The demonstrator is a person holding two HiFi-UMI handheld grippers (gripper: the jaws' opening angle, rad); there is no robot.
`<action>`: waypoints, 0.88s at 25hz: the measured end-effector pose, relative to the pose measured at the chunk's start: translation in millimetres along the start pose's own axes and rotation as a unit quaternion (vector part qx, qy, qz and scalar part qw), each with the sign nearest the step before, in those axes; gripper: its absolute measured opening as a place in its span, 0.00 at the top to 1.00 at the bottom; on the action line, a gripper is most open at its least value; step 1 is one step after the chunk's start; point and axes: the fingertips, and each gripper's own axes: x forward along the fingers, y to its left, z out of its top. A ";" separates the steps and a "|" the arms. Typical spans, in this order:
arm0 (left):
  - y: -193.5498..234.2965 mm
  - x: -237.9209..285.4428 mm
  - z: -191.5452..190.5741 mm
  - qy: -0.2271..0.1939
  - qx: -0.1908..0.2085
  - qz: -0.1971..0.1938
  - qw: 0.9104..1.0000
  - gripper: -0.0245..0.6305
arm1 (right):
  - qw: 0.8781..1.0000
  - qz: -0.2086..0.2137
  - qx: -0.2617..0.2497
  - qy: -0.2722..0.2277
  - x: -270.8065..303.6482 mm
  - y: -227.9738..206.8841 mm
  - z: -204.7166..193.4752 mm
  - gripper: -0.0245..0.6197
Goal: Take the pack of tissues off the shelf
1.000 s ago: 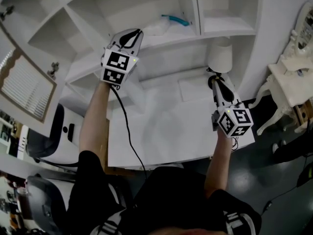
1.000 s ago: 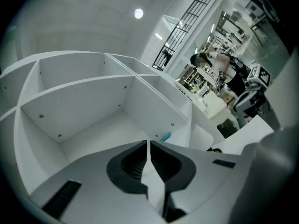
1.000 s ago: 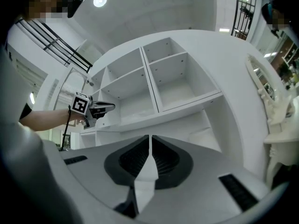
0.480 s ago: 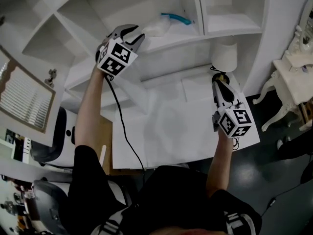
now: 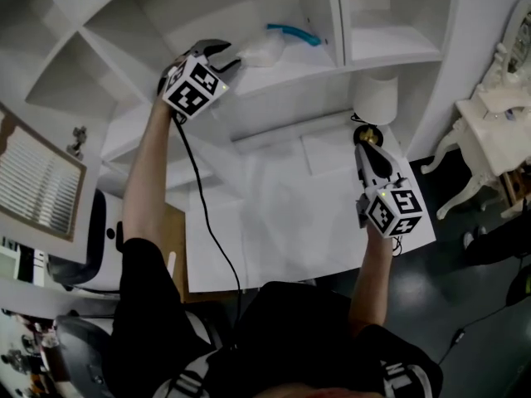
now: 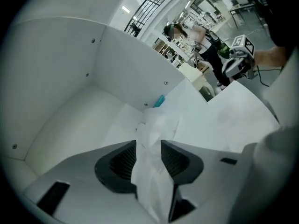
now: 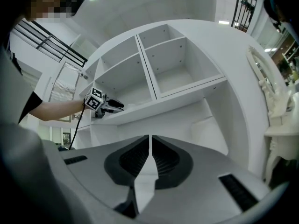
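The pack of tissues (image 5: 264, 50) is a crinkly clear-white pack with a teal strip, lying on the white shelf (image 5: 290, 70) in the middle compartment. My left gripper (image 5: 229, 57) is raised to that shelf, right at the pack's near end. Its jaws are opening, and the pack's end (image 6: 152, 139) lies in the gap between the pads of the left gripper (image 6: 148, 149). My right gripper (image 5: 363, 139) hovers low over the white desk (image 5: 274, 222), shut with nothing in it; its jaws (image 7: 149, 146) leave only a thin slit. The left gripper (image 7: 114, 106) also shows there at the shelf edge.
A white lamp shade (image 5: 375, 96) stands on the desk just beyond the right gripper. An upright divider (image 5: 333, 15) bounds the pack's compartment on the right. A white ornate chair (image 5: 489, 110) stands at the far right. A black cable (image 5: 207, 214) hangs from the left gripper.
My left gripper has risen and moved up to the pack on the shelf, and its jaws have gone from shut to wide apart. The right gripper has barely moved.
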 end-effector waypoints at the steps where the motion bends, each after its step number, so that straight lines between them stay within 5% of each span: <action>1: 1.2 3.0 -1.0 0.000 -0.005 -0.002 1.000 0.72 | 1.000 -0.003 -0.001 0.004 -1.5 -2.7 -1.1 0.90; 11: -2.2 24.3 3.1 -0.015 -0.004 -0.031 0.999 0.73 | 0.999 -0.039 0.000 0.013 -18.2 -26.1 -2.1 0.90; 15: -1.0 26.1 8.6 -0.016 0.037 0.000 0.999 0.95 | 0.999 -0.040 0.001 0.011 -21.9 -27.7 -0.8 0.90; 22: -10.0 10.1 24.0 -0.038 0.015 0.012 0.999 0.95 | 0.999 -0.035 0.002 0.007 -27.3 -25.8 3.3 0.90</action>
